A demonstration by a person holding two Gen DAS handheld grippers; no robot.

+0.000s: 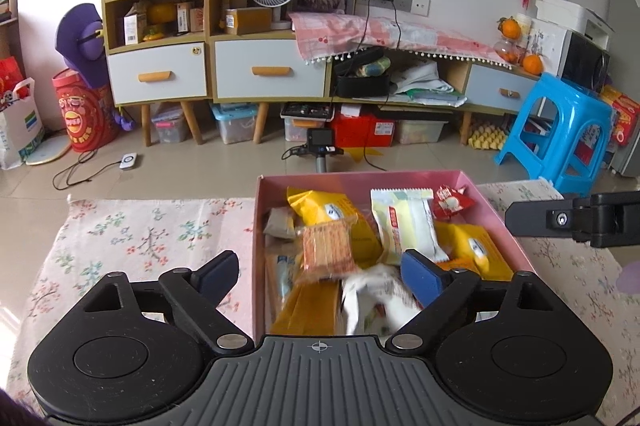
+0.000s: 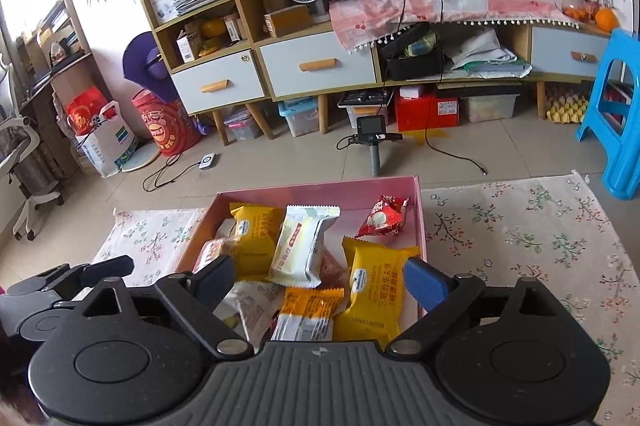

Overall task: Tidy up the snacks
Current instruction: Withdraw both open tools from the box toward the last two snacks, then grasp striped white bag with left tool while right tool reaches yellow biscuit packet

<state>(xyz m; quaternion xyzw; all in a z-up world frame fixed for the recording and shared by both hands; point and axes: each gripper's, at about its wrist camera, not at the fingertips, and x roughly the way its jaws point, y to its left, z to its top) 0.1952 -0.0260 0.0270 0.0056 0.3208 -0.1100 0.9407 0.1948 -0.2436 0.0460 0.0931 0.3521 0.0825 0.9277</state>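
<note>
A pink box (image 1: 496,222) full of snacks sits on a floral cloth (image 1: 152,238) on the floor, with a long low cabinet (image 1: 272,70) against the far wall.

The left gripper (image 1: 320,274) hangs over the box's near left part. Its fingers are spread wide with nothing between them: the left finger (image 1: 218,272) is out over the cloth just left of the box wall, the right finger (image 1: 420,276) is over the snacks. Below the gap lie a clear cracker pack (image 1: 328,250), a blurred white wrapper (image 1: 372,298) and an orange pack (image 1: 308,310). Farther in are a yellow pack (image 1: 324,210), a white-green pack (image 1: 408,222) and a small red pack (image 1: 452,202) at the far right corner.

The right gripper (image 2: 318,278) hangs over the near end of the box, its fingers also spread wide and holding nothing. Its left finger (image 2: 216,274) is above the box's left wall and its right finger (image 2: 424,284) above the right wall. Between them lie a second yellow pack (image 2: 376,290) and the orange pack (image 2: 312,310); the white-green pack (image 2: 304,246) lies just beyond, and the red pack (image 2: 384,216) leans at the far right wall.

A blue stool (image 1: 560,130) stands to the far right, and a small camera on a handle (image 2: 372,130) stands on the tiles beyond the box.
</note>
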